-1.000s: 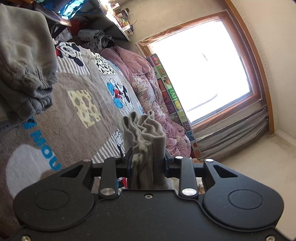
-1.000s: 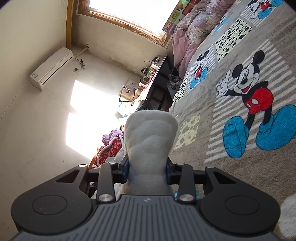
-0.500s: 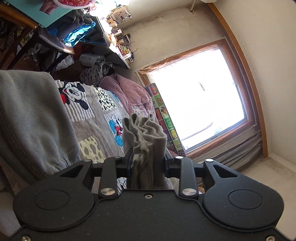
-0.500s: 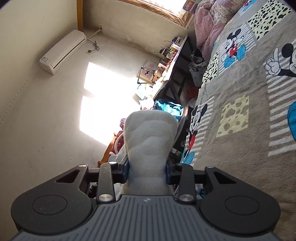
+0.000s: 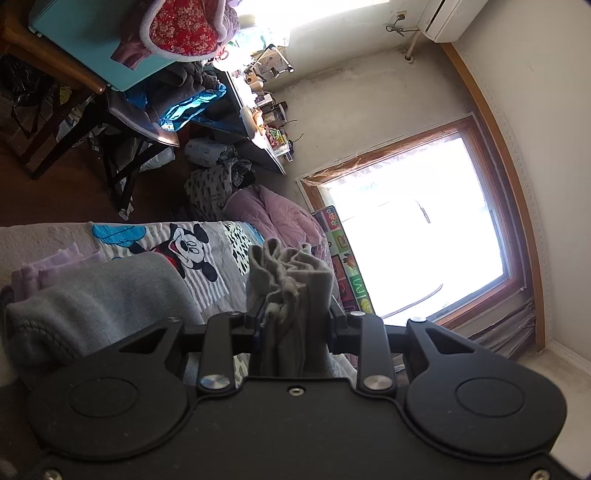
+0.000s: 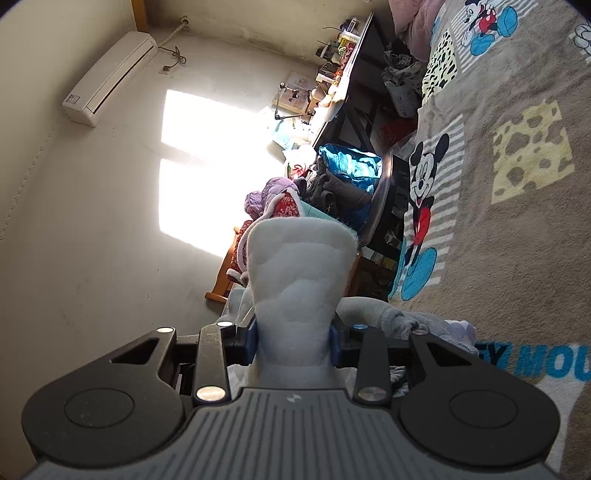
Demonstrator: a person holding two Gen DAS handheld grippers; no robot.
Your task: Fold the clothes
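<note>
Pinching grey fleece in both grippers

Clamping a bunched grey garment [image 5: 291, 280] in the left gripper [image 5: 293, 325], jaws pressed in on the wad from both sides, crumpled edge poking out past the tips toward 12 o'clock. More of the grey fleece draped at 9 o'clock of that gripper, thick hem rolled over, with a strip of lilac cloth [image 5: 48, 269] just beyond it at 10 o'clock. Mickey blanket [image 5: 207, 258] spread underneath, pink quilt [image 5: 280, 218] bunched at 12 o'clock against a bright window [image 5: 417, 240] at 2 o'clock. Cluttered desk [image 5: 255, 136] farther off at 11 o'clock, air conditioner [image 5: 447, 18] high at 1 o'clock.

Gripping a pale, fluffy fold of fleece [image 6: 299, 280] in the right gripper [image 6: 295, 341], jaws squeezed onto it, blue pads touching each flank, rounded end standing up at 12 o'clock. Rest of the grey cloth trailing low from 3 o'clock, resting on the blanket [image 6: 517, 240] near blue lettering. Cartoon mouse print at 2 o'clock. Sunlit patch on the wall [image 6: 92, 221] at 10 o'clock. Heap of clothes [image 6: 332, 177] on a chair at 12 o'clock. Both views tilted sideways.
</note>
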